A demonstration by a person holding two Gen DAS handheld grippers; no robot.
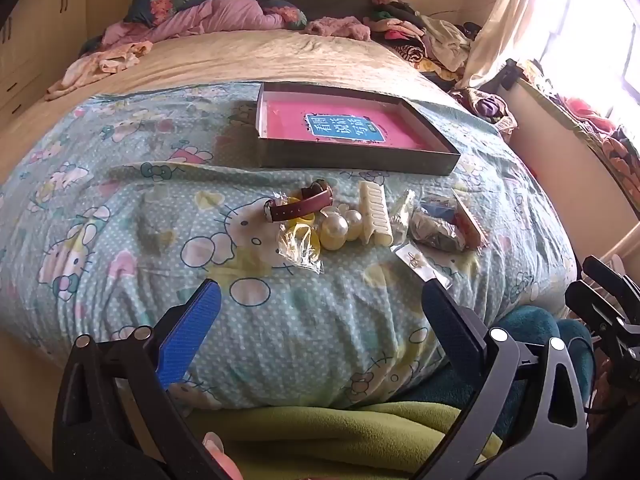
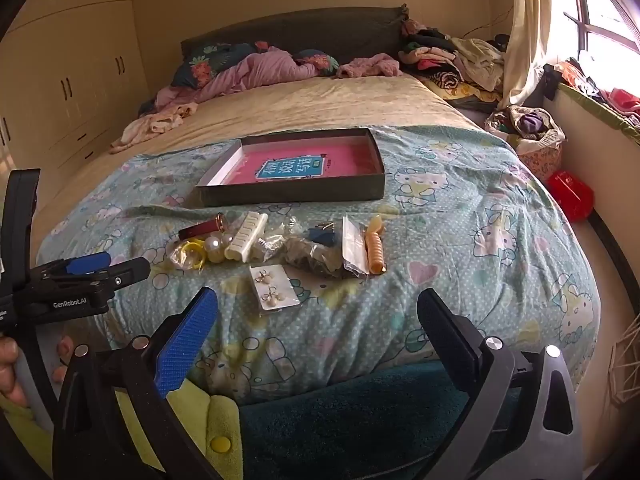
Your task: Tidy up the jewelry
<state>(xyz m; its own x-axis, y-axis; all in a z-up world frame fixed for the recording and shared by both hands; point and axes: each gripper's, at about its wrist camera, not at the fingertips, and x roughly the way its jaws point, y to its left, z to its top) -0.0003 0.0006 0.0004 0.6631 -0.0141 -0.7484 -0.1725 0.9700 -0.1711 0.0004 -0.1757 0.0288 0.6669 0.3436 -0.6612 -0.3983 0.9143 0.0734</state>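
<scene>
A row of jewelry lies on the Hello Kitty blanket [image 1: 120, 208]: a red-strap watch [image 1: 300, 202], big pearls [image 1: 334, 228], a cream hair claw [image 1: 374, 212], an earring card [image 1: 418, 260], yellow rings in a clear bag [image 1: 300, 240]. Behind them stands an open dark box [image 1: 360, 158] with a pink book inside. The same items show in the right wrist view: earring card [image 2: 272, 292], hair claw [image 2: 246, 236], orange spiral clip [image 2: 376, 250], box [image 2: 296, 194]. My left gripper [image 1: 320, 308] and right gripper [image 2: 318, 312] are open and empty, short of the row.
Piles of clothes [image 2: 452, 56] and pillows lie at the head of the bed. A red box [image 2: 570, 196] sits on the floor at the right. A wardrobe [image 2: 72, 80] stands left. A green and teal blanket [image 2: 320, 420] lies below the grippers.
</scene>
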